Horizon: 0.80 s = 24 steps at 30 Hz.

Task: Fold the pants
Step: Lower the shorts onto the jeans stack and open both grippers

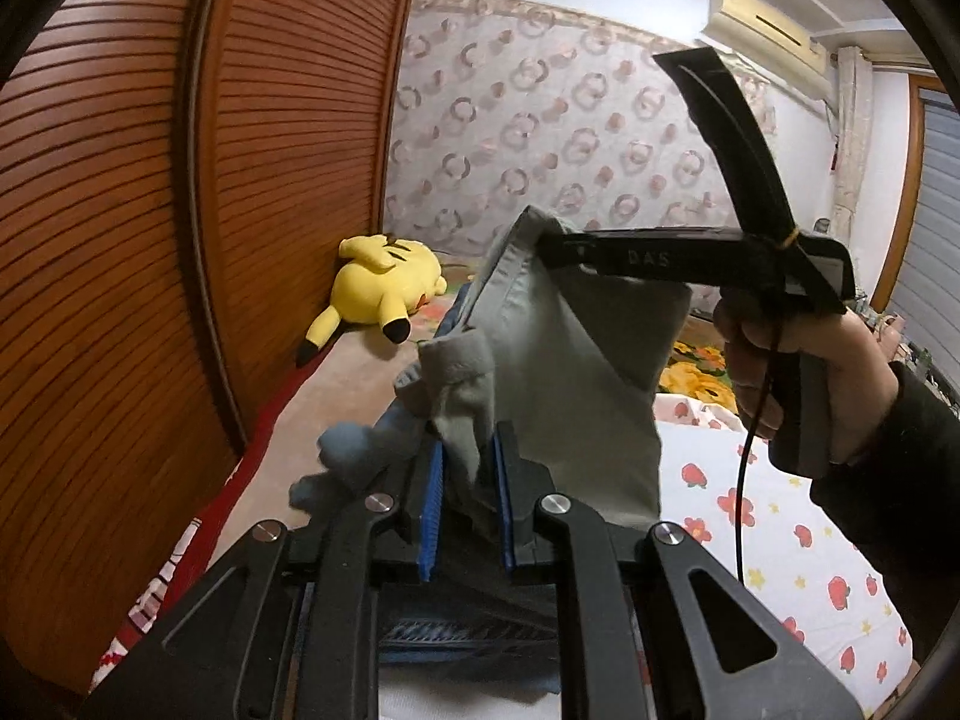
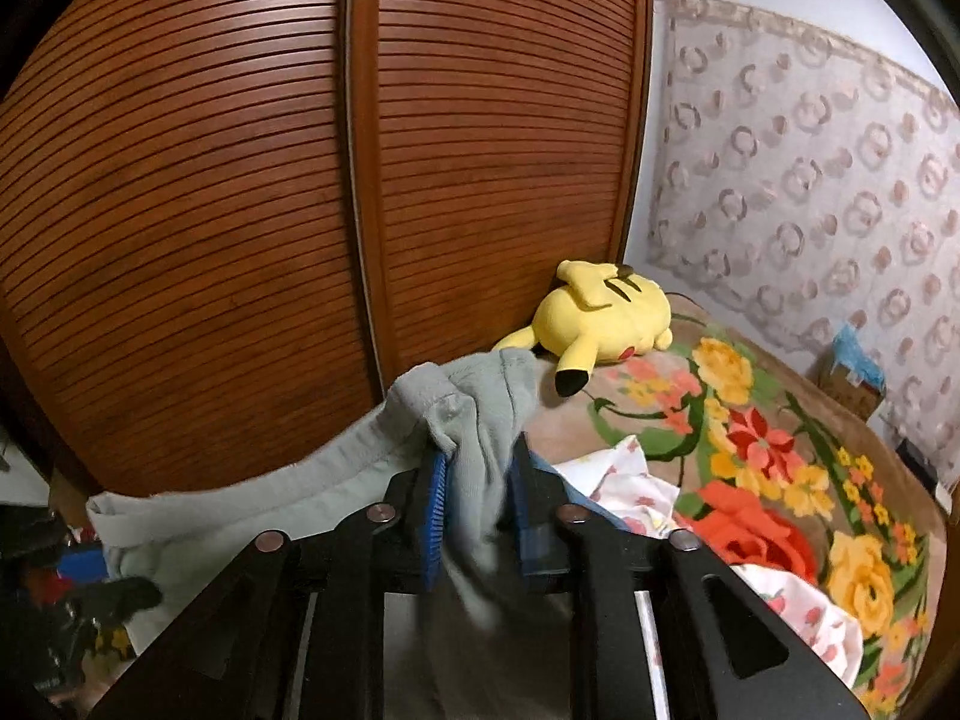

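Pale grey-green pants (image 1: 558,360) hang in mid-air above a bed, held up between two hand-held grippers. In the left wrist view, the left gripper (image 1: 471,498) has its blue ribbed pads (image 1: 433,510) drawn narrow and pinching a bunched fold of the soft, matte cotton; a stitched hem edge stands up stiffly above it. Opposite, a hand (image 1: 798,372) in a dark sleeve grips the handle of the right gripper (image 1: 543,240), whose slim black fingers meet the top corner of the cloth, with a thin black cable (image 1: 747,480) trailing below.

In the right wrist view, the right gripper (image 2: 480,510) shows a thick twist of the same fabric (image 2: 474,468) lying between its blue pads (image 2: 433,516); the gap is moderate and filled with cloth, though whether the pads press firmly on it cannot be told. The waistband sweeps off to the left in a long, seamed curve.

Beneath lies a white sheet (image 1: 798,516) printed with red strawberries and, farther back, a plush blanket (image 2: 780,456) patterned with large orange, yellow and red flowers. A yellow stuffed toy (image 2: 606,315) with black-tipped ears lies on its side against a wardrobe (image 2: 240,180) of reddish-brown wood with fine horizontal slats. A lace-like curtain (image 1: 570,120) with ring motifs covers the far wall, and an air conditioner (image 1: 768,18) is mounted near the ceiling.
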Motion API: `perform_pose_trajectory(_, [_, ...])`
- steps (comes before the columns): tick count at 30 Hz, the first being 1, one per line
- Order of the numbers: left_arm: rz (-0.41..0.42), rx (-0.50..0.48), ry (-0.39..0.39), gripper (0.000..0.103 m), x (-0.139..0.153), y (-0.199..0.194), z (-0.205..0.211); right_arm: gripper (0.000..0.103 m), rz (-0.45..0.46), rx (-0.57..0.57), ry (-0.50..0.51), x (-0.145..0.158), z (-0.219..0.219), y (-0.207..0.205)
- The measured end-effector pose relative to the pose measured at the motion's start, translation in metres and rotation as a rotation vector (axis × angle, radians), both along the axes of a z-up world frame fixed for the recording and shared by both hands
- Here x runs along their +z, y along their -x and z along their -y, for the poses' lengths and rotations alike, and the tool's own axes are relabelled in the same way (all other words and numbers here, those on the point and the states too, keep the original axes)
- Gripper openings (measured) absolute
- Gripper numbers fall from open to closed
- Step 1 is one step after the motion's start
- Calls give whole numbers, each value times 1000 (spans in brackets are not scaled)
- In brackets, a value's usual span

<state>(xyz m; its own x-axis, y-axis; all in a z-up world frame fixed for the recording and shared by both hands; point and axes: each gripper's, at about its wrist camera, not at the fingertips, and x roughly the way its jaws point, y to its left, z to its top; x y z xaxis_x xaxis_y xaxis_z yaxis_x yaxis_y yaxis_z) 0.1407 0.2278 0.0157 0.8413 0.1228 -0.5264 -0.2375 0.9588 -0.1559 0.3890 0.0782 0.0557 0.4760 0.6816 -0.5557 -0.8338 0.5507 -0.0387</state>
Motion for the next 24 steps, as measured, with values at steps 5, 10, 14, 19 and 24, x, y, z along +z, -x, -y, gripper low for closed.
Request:
perform_pose_trajectory(5, [-4, 8, 8, 25, 2, 2, -1, 40, 46, -58, -55, 6, 26, 12])
perform_pose_trajectory(10, [30, -15, -29, 55, 10, -2, 6, 40, 54, -24, -68, 11, 56, 29])
perform_pose_trajectory(14, [22, -34, -51, 55, 9, -11, 14, 40, -1, 53, -71, 2, 65, 37])
perform_pose_trajectory(19, [-47, -37, -55, 55, -7, -20, 16, 40, -41, 34, -40, -13, 67, 8])
perform_pose_trajectory(24, [-85, -28, -47, 55, -21, -21, 14, 40, -89, -14, -40, -17, 61, -21])
